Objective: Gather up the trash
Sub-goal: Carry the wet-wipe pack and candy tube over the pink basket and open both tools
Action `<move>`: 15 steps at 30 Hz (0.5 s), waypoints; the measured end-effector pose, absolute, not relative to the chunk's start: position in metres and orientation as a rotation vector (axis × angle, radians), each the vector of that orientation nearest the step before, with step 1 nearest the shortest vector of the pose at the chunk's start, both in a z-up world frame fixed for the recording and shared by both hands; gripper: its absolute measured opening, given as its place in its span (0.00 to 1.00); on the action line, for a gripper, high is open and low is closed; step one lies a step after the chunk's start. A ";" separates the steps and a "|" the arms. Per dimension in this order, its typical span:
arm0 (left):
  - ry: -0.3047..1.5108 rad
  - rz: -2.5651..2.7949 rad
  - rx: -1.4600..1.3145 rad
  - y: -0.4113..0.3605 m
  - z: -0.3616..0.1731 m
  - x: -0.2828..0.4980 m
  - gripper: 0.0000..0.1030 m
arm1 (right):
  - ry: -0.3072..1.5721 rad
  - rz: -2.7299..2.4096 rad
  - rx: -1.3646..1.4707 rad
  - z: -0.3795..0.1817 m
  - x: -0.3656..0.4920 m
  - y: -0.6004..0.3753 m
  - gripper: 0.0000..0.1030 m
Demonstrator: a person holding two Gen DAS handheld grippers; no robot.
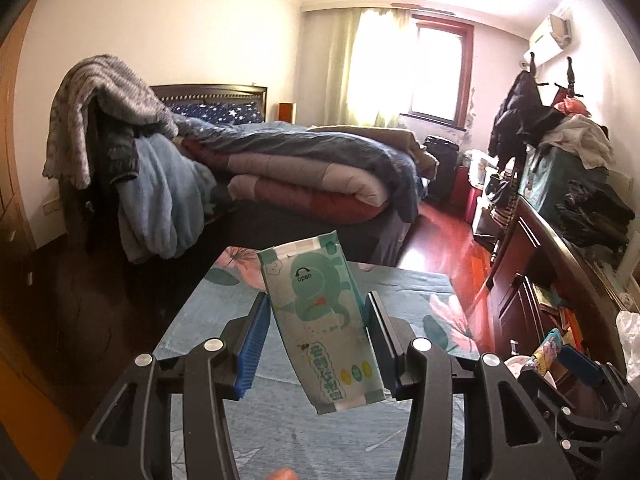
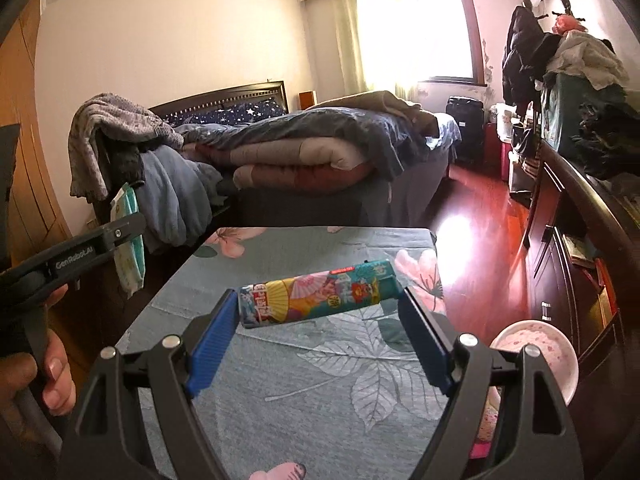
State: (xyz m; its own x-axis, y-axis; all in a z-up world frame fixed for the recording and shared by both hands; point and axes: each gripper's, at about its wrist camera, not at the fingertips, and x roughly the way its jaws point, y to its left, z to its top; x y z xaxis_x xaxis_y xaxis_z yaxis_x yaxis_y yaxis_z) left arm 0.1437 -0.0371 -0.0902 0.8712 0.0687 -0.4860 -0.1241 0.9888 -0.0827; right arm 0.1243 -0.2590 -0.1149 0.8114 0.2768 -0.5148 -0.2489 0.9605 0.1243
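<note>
My left gripper [image 1: 318,305] is shut on a green-and-white wet-wipes packet [image 1: 320,280], which stands nearly upright between the blue pads, above the table. The right wrist view shows that same packet [image 2: 129,248] hanging from the left gripper's fingers [image 2: 120,233] at the far left. A person's hand [image 2: 56,376] holds that gripper's handle. My right gripper [image 2: 317,296] is shut on a colourful printed tube-shaped wrapper [image 2: 320,291]. It lies crosswise, its ends against the two pads, lifted a little over the cloth. The wrapper [image 1: 546,346] also shows at the left wrist view's lower right.
A table under a teal floral cloth [image 2: 280,380] lies below both grippers. A pink bowl [image 2: 536,354] sits at its right edge. Beyond are a chair draped with clothes [image 1: 120,152], a bed with folded quilts [image 1: 312,176], a dark dresser [image 2: 560,216] on the right and red floor.
</note>
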 end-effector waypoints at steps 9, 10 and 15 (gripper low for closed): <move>0.491 0.037 -0.071 -0.075 -0.084 0.148 0.48 | 0.538 0.232 0.081 -0.114 0.117 -0.291 0.78; 0.492 0.025 -0.067 -0.080 -0.084 0.149 0.48 | 0.538 0.225 0.085 -0.114 0.116 -0.295 0.78; 0.492 -0.024 -0.037 -0.107 -0.085 0.154 0.48 | 0.540 0.192 0.102 -0.118 0.115 -0.316 0.78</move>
State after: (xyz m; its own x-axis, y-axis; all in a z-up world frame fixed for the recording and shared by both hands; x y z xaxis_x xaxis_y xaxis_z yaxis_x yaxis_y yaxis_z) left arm 0.1542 -0.1075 -0.0848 0.8813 -0.0325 -0.4714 0.0145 0.9990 -0.0417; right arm 0.1155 -0.3156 -0.1185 0.8403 0.2077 -0.5008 -0.1540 0.9771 0.1469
